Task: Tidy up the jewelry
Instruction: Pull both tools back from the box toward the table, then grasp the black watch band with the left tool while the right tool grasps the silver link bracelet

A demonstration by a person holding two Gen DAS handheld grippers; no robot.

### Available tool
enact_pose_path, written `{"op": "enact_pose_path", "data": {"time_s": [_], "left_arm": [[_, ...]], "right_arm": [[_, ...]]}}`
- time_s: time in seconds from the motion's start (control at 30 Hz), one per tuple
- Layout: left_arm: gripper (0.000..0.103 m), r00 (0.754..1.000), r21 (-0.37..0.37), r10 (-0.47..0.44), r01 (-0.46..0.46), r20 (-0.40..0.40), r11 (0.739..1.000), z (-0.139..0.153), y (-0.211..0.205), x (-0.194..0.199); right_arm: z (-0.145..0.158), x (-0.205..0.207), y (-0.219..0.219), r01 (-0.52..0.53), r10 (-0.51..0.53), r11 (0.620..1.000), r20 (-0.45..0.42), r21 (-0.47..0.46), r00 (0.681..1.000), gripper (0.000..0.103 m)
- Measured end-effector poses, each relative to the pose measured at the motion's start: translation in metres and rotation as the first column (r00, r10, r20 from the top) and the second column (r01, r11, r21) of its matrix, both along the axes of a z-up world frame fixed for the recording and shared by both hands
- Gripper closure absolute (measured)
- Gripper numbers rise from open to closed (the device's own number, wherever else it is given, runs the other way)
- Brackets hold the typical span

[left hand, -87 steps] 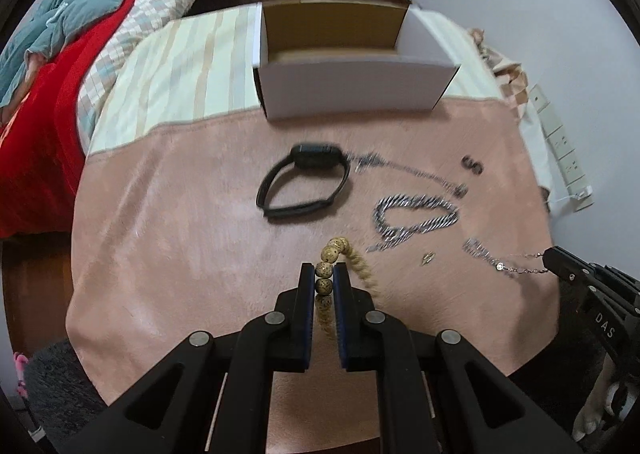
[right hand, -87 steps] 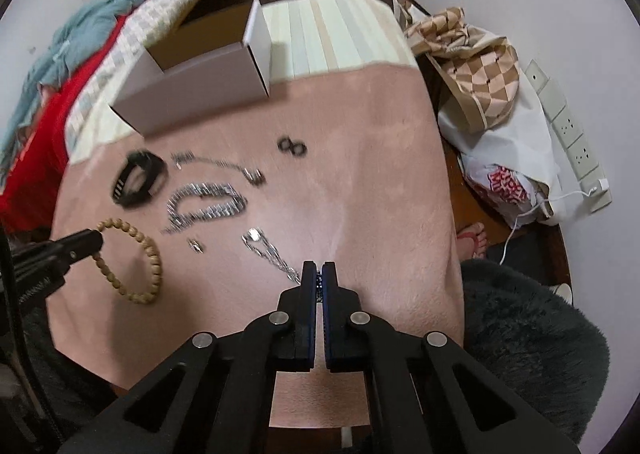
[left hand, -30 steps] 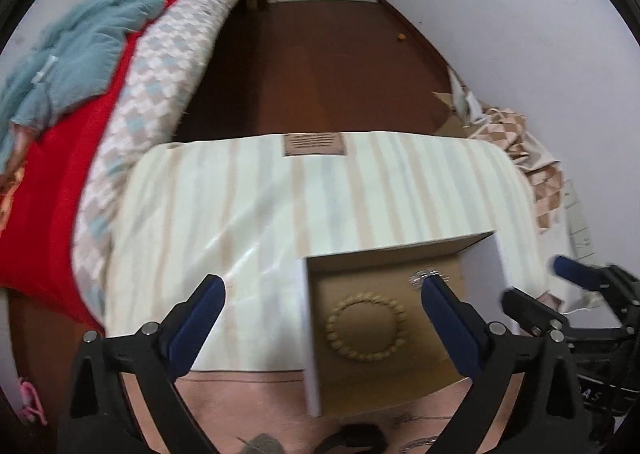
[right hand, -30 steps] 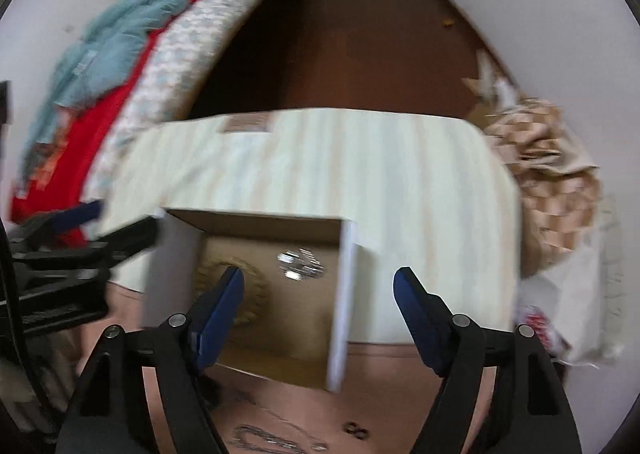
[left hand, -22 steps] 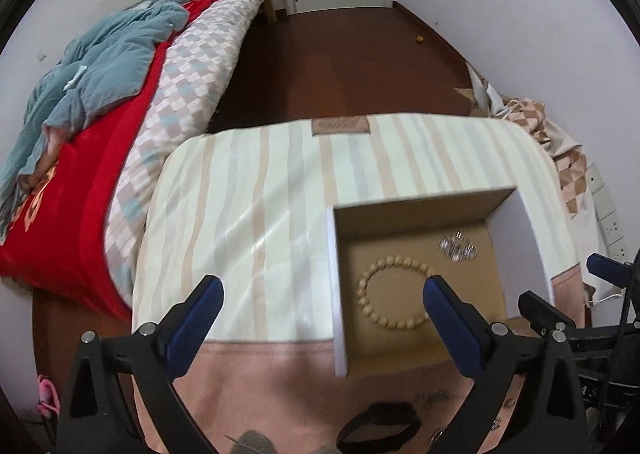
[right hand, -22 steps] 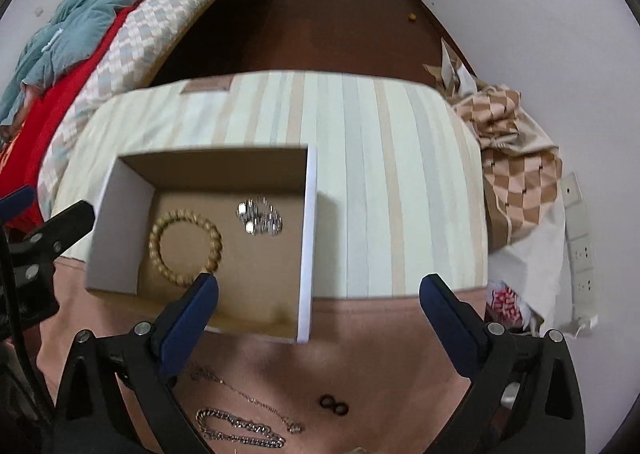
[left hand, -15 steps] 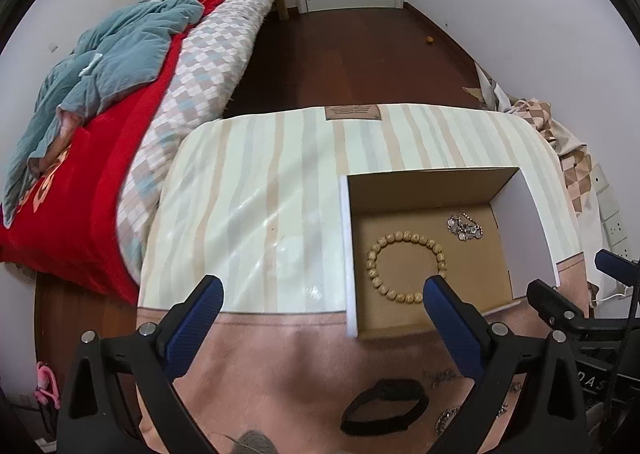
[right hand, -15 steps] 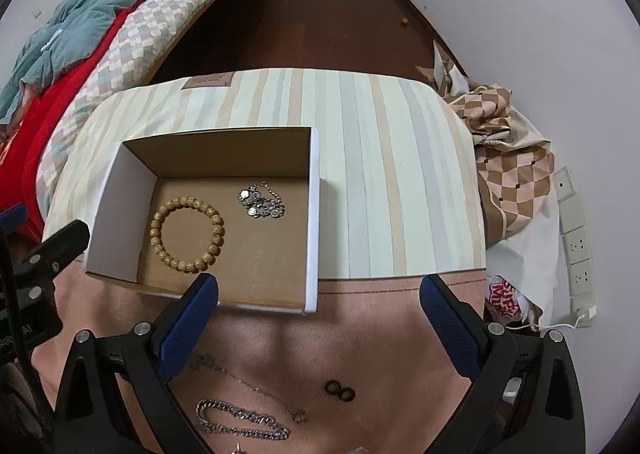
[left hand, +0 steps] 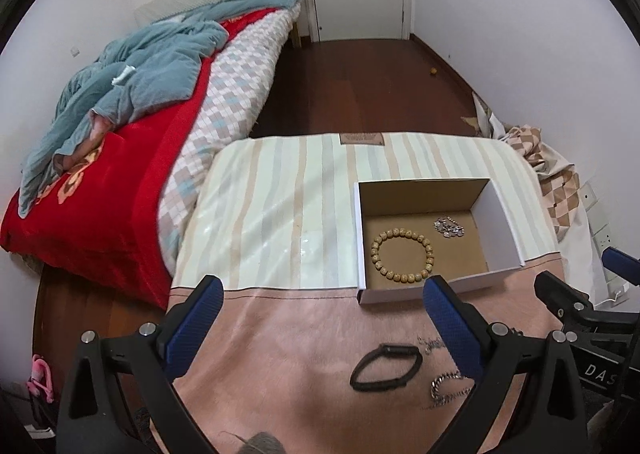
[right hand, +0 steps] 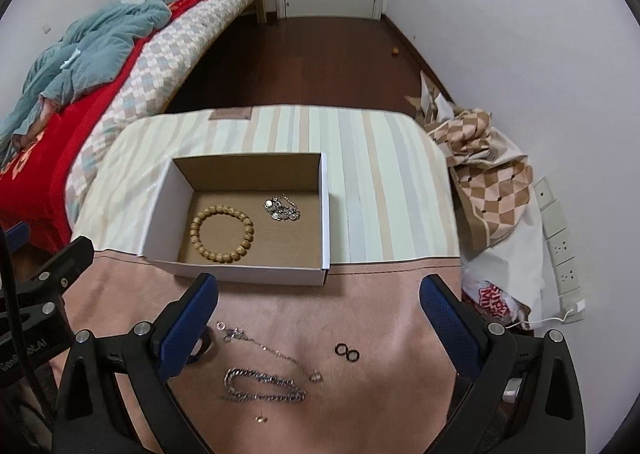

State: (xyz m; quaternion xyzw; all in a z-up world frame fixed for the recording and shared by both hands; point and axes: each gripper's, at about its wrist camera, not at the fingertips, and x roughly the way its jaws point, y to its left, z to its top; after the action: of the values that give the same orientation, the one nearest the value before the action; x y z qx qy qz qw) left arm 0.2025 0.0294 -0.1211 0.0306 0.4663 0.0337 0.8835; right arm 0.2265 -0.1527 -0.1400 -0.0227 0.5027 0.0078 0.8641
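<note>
An open cardboard box (right hand: pixel 326 213) stands on the table and shows in the left wrist view too (left hand: pixel 500 221). Inside lie a wooden bead bracelet (right hand: pixel 222 234) (left hand: pixel 402 255) and a small silver necklace in a heap (right hand: pixel 281 209) (left hand: pixel 449 228). On the pink cloth in front lie a black band (left hand: pixel 386 367), a thin silver chain (right hand: pixel 268 348), a thick silver chain (right hand: pixel 264 386) (left hand: pixel 450 388), two black rings (right hand: pixel 347 352) and a tiny gold stud (right hand: pixel 261 419). My left gripper (left hand: pixel 320 308) and right gripper (right hand: pixel 318 302) are both wide open and empty, held above the cloth.
The table has a pink cloth (right hand: pixel 380 314) in front and a striped cloth (left hand: pixel 280 193) behind. A bed with red and blue covers (left hand: pixel 120 93) is at the left. Bags and checked fabric (right hand: pixel 492 189) lie at the right by the wall. A dark wood floor lies beyond.
Both grippers carried the bead bracelet and the necklace to the box and let them go there. Both have since pulled back and up, wide open.
</note>
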Motion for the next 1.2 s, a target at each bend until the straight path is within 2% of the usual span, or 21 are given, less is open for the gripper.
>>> {"op": "enact_pose_path", "data": {"time_s": [0.33,0.53,0.67,0.8,0.83,0.9,0.97,1.1,1.2], "left_arm": [[0.001,0.998,-0.01,0.004,-0.004,0.066,1.0,0.036,0.005,-0.046],[0.001,0.995,0.019,0.028,-0.03,0.093,0.999,0.04,0.01,-0.066],[0.001,0.997,0.037,0.066,-0.067,0.042,0.997,0.014,0.017,-0.071],[0.001,0.994,0.071,0.105,-0.102,-0.033,0.992,-0.029,0.023,-0.072],[0.001,0.992,0.076,0.114,-0.109,-0.061,0.991,-0.043,0.025,-0.071],[0.001,0.988,0.085,0.123,-0.115,-0.096,0.99,-0.061,0.027,-0.069],[0.001,0.983,0.097,0.127,-0.114,-0.13,0.989,-0.078,0.028,-0.067],[0.001,0.978,0.104,0.133,-0.117,-0.162,0.988,-0.097,0.03,-0.062],[0.001,0.974,0.1,0.132,-0.115,-0.182,0.988,-0.107,0.03,-0.057]], "right_arm": [[0.048,-0.051,0.001,-0.006,0.005,1.0,0.096,0.014,0.995,0.001],[0.053,-0.072,-0.006,0.0,-0.005,0.999,0.096,0.052,0.995,0.001],[0.019,-0.079,-0.014,0.024,-0.025,0.998,0.032,0.062,0.999,0.001],[-0.041,-0.082,-0.032,0.074,-0.065,0.989,-0.076,0.126,0.995,0.001],[-0.061,-0.082,-0.037,0.092,-0.076,0.983,-0.108,0.157,0.991,0.004],[-0.088,-0.083,-0.042,0.109,-0.085,0.973,-0.126,0.204,0.988,0.018],[-0.108,-0.084,-0.042,0.12,-0.091,0.969,-0.14,0.214,0.986,0.031],[-0.135,-0.085,-0.033,0.104,-0.071,0.969,-0.148,0.226,0.986,0.042],[-0.139,-0.086,-0.018,0.065,-0.048,0.984,-0.108,0.163,0.993,0.049]]}}
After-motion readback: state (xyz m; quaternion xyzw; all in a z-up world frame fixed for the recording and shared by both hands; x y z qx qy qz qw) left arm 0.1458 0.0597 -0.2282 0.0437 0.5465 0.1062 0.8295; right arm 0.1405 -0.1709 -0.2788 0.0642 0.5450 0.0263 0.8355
